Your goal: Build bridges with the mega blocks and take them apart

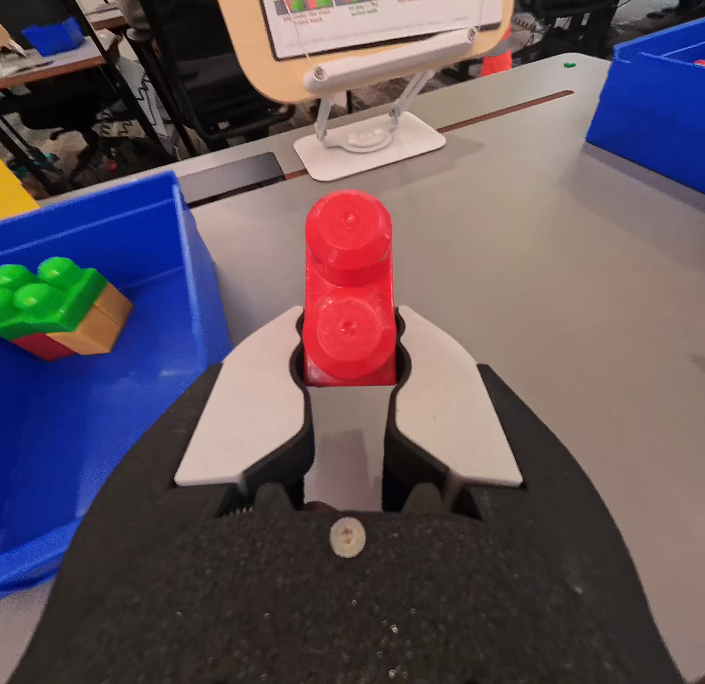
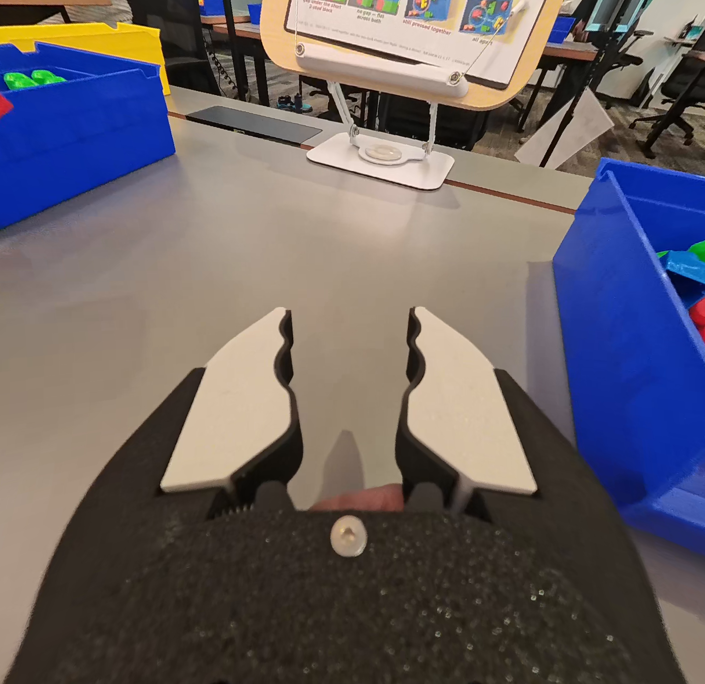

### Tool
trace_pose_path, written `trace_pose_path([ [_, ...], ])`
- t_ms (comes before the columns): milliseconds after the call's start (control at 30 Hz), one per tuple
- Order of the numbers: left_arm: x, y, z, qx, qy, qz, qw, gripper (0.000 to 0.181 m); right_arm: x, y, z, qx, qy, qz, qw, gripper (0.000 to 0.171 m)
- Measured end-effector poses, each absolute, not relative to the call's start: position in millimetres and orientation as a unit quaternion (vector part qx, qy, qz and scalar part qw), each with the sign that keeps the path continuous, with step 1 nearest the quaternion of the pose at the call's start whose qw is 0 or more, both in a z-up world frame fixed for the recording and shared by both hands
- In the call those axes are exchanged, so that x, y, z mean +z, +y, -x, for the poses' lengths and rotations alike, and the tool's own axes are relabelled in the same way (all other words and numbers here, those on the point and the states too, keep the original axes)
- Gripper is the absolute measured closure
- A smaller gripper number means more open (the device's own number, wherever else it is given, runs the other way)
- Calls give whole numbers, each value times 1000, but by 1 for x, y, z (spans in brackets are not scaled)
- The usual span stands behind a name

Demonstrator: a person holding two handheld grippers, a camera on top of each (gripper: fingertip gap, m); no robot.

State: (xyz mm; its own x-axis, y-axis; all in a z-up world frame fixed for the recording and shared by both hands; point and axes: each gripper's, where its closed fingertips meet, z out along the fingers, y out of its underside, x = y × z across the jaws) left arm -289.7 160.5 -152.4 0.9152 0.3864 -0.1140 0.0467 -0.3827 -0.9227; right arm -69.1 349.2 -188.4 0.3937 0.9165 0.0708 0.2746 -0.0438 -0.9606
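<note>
Left tongs [image 1: 349, 345] are clamped on a red two-stud block [image 1: 348, 288], my fingers pinching its near end while the far stud sticks out toward twelve o'clock, above the grey bench [image 1: 534, 265]. Over at nine o'clock from that grip sits a blue bin [image 1: 126, 215], and inside it I've got a small assembled piece: a green four-stud block [image 1: 49, 295] pressed on top of a gold block [image 1: 95, 326] and a dark red block [image 1: 38, 347]. At twelve o'clock stands a tan instruction board [image 1: 244, 55] on a white stand [image 1: 366, 150], right at the bench's far edge. Another blue bin [image 1: 648, 104] shows at two o'clock.

Right tongs [image 2: 349, 345] are spread apart with nothing between them, just bare bench [image 2: 267, 246] showing through the gap. At three o'clock there's the blue bin [image 2: 610, 322] holding loose blocks in blue, green and red [image 2: 686, 284]. At ten o'clock, the other blue bin [image 2: 84, 131], green studs [image 2: 32, 78] peeking over its rim, and a yellow bin [image 2: 114, 39] behind it.
</note>
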Motion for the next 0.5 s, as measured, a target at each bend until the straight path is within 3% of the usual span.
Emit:
trace_pose_path([
  [333, -165, 176, 253, 102, -58, 840, 530, 140, -182, 341, 77, 333, -484, 630, 508, 113],
  [500, -146, 209, 206, 10, 99, 841, 532, 140, -164, 300, 100, 382, -661, 489, 423, 108],
])
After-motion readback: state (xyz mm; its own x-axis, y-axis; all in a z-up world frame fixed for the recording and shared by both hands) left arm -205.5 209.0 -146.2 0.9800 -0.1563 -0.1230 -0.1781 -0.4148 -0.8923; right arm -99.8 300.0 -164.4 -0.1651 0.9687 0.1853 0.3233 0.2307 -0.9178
